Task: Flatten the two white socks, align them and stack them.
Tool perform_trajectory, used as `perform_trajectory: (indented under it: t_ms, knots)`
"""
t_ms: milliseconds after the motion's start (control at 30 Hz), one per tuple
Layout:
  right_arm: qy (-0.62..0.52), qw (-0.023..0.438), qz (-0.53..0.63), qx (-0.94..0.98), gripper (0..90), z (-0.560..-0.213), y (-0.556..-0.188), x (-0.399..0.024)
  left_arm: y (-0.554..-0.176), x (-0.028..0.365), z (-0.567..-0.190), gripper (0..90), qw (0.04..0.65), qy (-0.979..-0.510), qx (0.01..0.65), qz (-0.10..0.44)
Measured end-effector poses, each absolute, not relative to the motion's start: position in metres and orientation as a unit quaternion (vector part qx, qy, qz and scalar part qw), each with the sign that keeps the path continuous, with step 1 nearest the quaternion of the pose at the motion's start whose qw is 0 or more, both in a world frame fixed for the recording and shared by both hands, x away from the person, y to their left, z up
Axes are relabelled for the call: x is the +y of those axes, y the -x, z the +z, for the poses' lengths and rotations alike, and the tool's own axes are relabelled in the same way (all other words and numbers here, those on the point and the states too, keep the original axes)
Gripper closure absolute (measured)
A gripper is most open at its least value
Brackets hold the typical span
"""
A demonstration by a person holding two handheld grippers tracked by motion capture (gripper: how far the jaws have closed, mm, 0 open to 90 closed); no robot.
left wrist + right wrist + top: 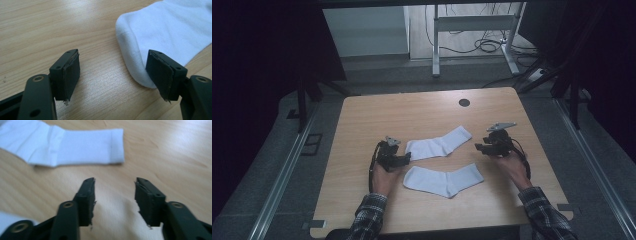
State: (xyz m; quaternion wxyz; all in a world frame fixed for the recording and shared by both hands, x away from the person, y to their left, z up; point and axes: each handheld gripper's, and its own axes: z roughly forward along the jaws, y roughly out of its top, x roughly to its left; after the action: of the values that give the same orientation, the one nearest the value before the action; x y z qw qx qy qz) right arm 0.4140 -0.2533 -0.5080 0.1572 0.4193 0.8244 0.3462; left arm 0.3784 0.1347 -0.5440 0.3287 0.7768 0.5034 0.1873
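Observation:
Two white socks lie on the wooden table (pixel 377 115), the far sock (pixel 439 146) slanting up to the right and the near sock (pixel 444 180) in front of it. My left gripper (pixel 408 157) rests by their left ends. In the left gripper view it (pixel 112 53) stands open, one jaw on bare wood and the other against the rounded toe of a sock (pixel 170 27), not pressing on it. My right gripper (pixel 477 146) hovers by the socks' right ends. In its own view it (pixel 115 180) is open over bare wood, with a sock's cuff (pixel 75 147) lying ahead.
A round dark hole (pixel 464 102) sits near the table's far edge. Behind the table stands a metal frame (pixel 472 22) with cables on the floor. Bare wood stretches to the left and far side of the socks.

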Motion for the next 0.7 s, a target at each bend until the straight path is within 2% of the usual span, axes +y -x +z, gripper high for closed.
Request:
perform_trajectory:
  t_ms: [167, 267, 400, 633, 700]
  knots:
    - [-0.419, 0.147, 0.358, 0.821, 57.0, -0.509, -0.440, -0.238, -0.378, 0.135, -0.544, 28.1, 0.329, -0.777, 0.503, 0.187]
    - [-0.411, 0.158, 0.350, 0.827, 57.1, -0.513, -0.449, -0.231, -0.379, 0.135, -0.544, 28.1, 0.329, -0.777, 0.503, 0.188]
    - [-0.404, 0.179, 0.340, 0.830, 57.8, -0.519, -0.458, -0.225, -0.379, 0.134, -0.544, 28.1, 0.329, -0.777, 0.503, 0.188]
    - [-0.401, 0.182, 0.334, 0.833, 58.1, -0.528, -0.467, -0.216, -0.379, 0.134, -0.544, 28.2, 0.329, -0.777, 0.503, 0.188]
    - [-0.398, 0.186, 0.325, 0.837, 61.4, -0.531, -0.468, -0.214, -0.378, 0.134, -0.544, 29.6, 0.331, -0.779, 0.499, 0.187]
